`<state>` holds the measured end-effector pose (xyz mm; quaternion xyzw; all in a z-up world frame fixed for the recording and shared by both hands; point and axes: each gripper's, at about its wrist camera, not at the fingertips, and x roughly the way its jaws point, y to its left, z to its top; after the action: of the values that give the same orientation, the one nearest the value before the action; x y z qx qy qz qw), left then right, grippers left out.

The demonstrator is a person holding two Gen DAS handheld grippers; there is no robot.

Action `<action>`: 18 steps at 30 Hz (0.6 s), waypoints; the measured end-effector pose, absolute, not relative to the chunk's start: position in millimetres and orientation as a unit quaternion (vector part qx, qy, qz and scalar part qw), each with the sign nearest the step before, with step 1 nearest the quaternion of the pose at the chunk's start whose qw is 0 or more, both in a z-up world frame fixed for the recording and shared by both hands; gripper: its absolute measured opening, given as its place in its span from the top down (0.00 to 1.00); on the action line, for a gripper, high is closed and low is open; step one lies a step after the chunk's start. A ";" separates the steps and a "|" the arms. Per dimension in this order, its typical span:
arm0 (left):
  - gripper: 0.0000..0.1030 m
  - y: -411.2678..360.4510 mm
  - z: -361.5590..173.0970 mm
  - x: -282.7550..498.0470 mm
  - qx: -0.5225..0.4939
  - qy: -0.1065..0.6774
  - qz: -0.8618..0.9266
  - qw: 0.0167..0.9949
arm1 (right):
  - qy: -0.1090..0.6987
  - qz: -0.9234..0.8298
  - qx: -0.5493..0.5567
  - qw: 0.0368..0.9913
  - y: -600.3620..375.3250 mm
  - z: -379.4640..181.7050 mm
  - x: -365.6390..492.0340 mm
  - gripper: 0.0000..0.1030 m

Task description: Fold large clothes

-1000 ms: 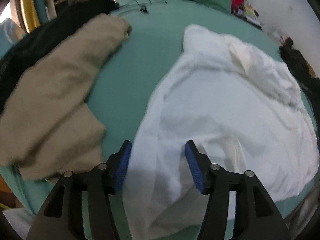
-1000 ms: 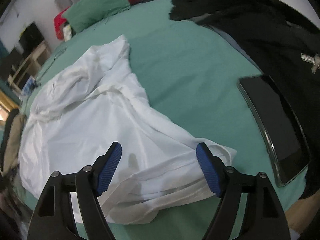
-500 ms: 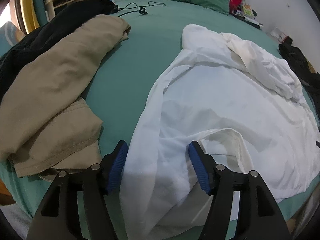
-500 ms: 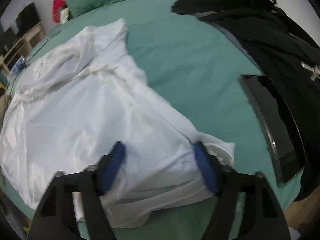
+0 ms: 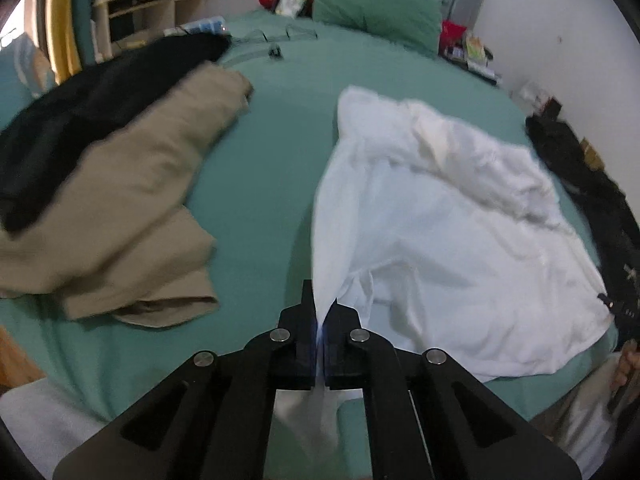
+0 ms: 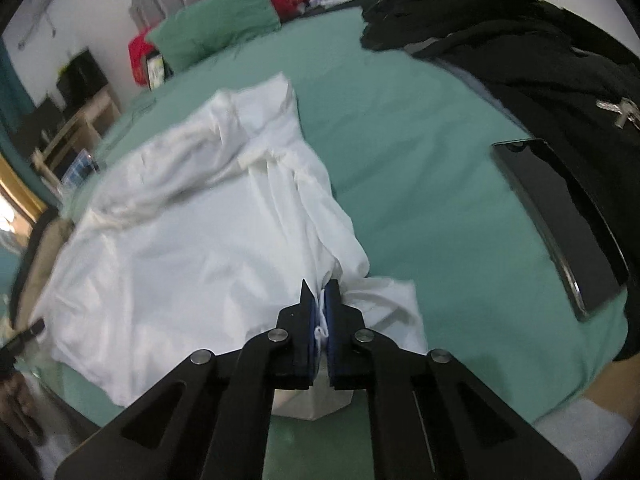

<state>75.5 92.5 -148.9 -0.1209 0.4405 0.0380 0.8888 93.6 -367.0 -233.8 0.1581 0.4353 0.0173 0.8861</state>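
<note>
Left wrist view: left gripper and right gripper, jaws just clamped on white shirt hem, lifting to fold.

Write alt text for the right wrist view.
The right gripper is shut on the near edge of a white garment spread on a green bed. A dark tablet and black clothes lie to the right.

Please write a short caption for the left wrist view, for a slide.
Left gripper shut on the near edge of a white garment spread on a green bed, beside a tan garment.
</note>
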 end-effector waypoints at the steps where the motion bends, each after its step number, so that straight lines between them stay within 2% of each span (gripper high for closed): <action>1: 0.98 96.5 -139.9 72.3 -0.127 0.433 0.039 0.891 | 0.428 0.018 0.168 0.888 -369.9 -229.3 89.9 0.95; 9: 0.98 112.9 -89.0 51.8 -0.132 0.395 0.033 0.909 | 0.393 0.026 0.190 0.899 -386.6 -195.9 67.4 0.96; 18: 0.98 117.2 -69.1 59.3 -0.142 0.377 0.021 0.915 | 0.357 0.043 0.192 0.913 -387.7 -171.3 66.5 0.95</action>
<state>59.3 117.2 -69.1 -0.1416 0.3771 0.0214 0.9150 66.5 -387.7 -171.3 0.1921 0.3567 0.0429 0.9132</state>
